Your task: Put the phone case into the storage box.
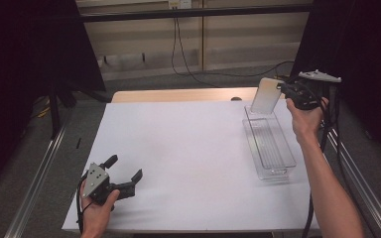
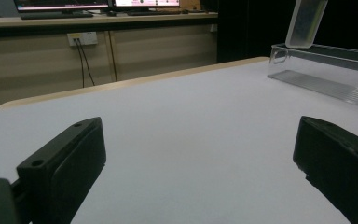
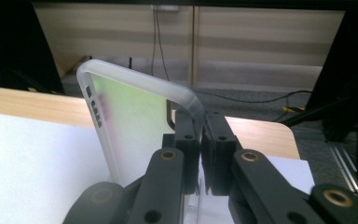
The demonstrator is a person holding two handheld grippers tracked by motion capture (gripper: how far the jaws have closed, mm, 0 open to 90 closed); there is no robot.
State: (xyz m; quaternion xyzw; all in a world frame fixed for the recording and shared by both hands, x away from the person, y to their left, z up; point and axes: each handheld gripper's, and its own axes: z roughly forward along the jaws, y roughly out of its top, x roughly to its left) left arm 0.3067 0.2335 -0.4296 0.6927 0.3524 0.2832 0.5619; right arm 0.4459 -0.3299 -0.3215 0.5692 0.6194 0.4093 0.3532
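Note:
A translucent white phone case [image 1: 266, 95] hangs upright over the far end of a clear plastic tray [image 1: 269, 141] at the right of the table. My right gripper [image 1: 283, 89] is shut on the case's edge. In the right gripper view the jaws pinch the case [image 3: 135, 126] at its rounded corner, the gripper [image 3: 204, 135] closed tight. My left gripper [image 1: 125, 167] rests open on the white sheet [image 1: 178, 148] near the front left, nothing between its jaws. The left gripper view puts the case [image 2: 305, 23] and tray [image 2: 326, 53] far off beyond that gripper [image 2: 200, 158].
The white sheet covers a wooden table whose far edge [image 1: 178, 95] shows, with a small dark spot [image 1: 236, 98] on it. A metal rail [image 1: 39, 173] runs along the left side. Cables [image 1: 183, 54] hang at the back wall.

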